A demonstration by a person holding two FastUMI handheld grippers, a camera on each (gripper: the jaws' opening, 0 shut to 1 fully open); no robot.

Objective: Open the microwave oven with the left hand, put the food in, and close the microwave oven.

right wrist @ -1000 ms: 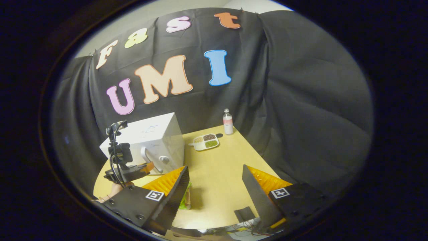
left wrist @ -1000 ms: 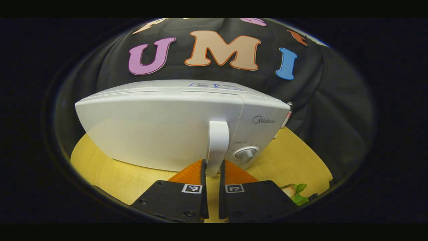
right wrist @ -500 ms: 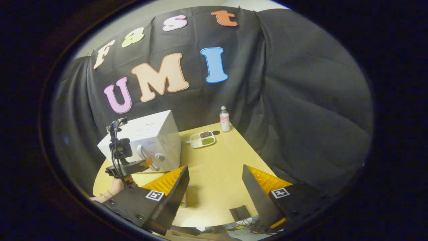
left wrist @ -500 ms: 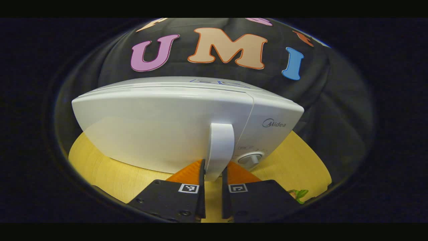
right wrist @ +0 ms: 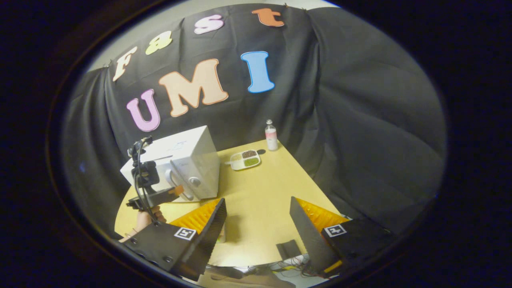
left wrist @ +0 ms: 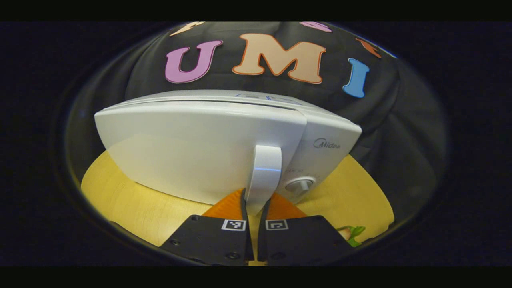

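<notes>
In the left gripper view, the left gripper (left wrist: pixel 254 208) pinches the lower end of the white door handle (left wrist: pixel 264 173) of the microwave oven (left wrist: pixel 200 152), both fingers pressing on it; the door stands slightly ajar at its handle edge. The food (left wrist: pixel 351 234) — leafy green — lies on the table (left wrist: pixel 128 204) to the right. The right gripper view takes in more: the right gripper (right wrist: pixel 258 228) spread wide above the tabletop, a divided tray (right wrist: pixel 245 159) with three fillings — pale, dark, green — and a bottle (right wrist: pixel 271 135) behind it.
</notes>
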